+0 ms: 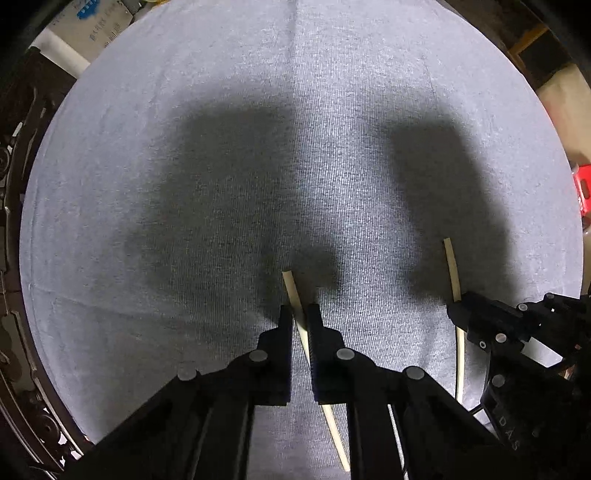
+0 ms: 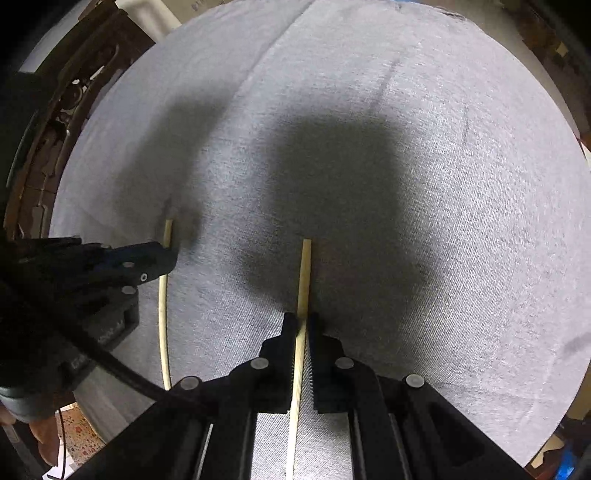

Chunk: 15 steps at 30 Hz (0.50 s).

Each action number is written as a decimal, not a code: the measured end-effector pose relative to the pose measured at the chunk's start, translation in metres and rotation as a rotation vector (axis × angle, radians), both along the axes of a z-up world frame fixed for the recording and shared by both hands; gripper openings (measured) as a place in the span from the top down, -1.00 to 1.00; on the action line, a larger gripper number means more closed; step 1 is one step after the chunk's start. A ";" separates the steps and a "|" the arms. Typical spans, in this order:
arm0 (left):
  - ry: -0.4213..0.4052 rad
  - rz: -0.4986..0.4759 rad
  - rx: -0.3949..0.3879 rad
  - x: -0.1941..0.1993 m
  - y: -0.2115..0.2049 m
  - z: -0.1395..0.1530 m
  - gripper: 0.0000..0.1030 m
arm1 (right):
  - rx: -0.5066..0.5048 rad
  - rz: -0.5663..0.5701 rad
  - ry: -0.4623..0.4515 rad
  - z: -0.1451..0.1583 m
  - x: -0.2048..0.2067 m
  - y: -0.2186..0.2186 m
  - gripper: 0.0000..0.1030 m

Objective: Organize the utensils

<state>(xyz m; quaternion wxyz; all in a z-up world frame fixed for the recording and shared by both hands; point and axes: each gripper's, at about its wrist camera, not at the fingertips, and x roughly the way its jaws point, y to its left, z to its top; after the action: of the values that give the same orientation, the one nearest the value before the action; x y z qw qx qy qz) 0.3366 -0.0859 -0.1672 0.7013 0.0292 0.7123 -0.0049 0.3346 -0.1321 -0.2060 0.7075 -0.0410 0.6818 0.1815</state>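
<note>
Grey cloth (image 1: 221, 110) over round table, dark carved rim at edges. Left gripper (image 1: 300, 314) pinching one pale chopstick (image 1: 291, 291), pointing down at cloth. Right gripper (image 2: 304, 321) pinching second chopstick (image 2: 306, 273), just beside the first. Both sticks roughly parallel, far tips resting against cloth. Red object (image 1: 581, 188) beyond table edge.

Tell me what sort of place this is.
Probably a home dining spot used for recording: a round table under a grey cloth, a carved dark wood rim, cardboard boxes behind. Each gripper, left and right, pinches one chopstick.
</note>
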 end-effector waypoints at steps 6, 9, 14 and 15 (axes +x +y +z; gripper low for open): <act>-0.034 0.034 -0.065 -0.008 0.006 0.006 0.91 | 0.049 -0.030 -0.018 0.004 -0.004 0.000 0.88; -0.044 0.041 -0.072 -0.012 0.019 0.010 0.91 | 0.094 -0.064 -0.028 0.005 -0.006 -0.008 0.88; -0.084 0.068 -0.092 -0.021 0.037 0.027 0.91 | 0.137 -0.092 -0.058 0.013 -0.011 -0.018 0.89; -0.101 0.075 -0.093 -0.025 0.043 0.031 0.91 | 0.143 -0.099 -0.068 0.016 -0.013 -0.021 0.89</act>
<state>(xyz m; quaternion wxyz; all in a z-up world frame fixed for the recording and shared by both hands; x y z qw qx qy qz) 0.3115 -0.0425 -0.1361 0.7367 -0.0301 0.6755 -0.0102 0.3220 -0.1531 -0.1897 0.7396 0.0374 0.6438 0.1928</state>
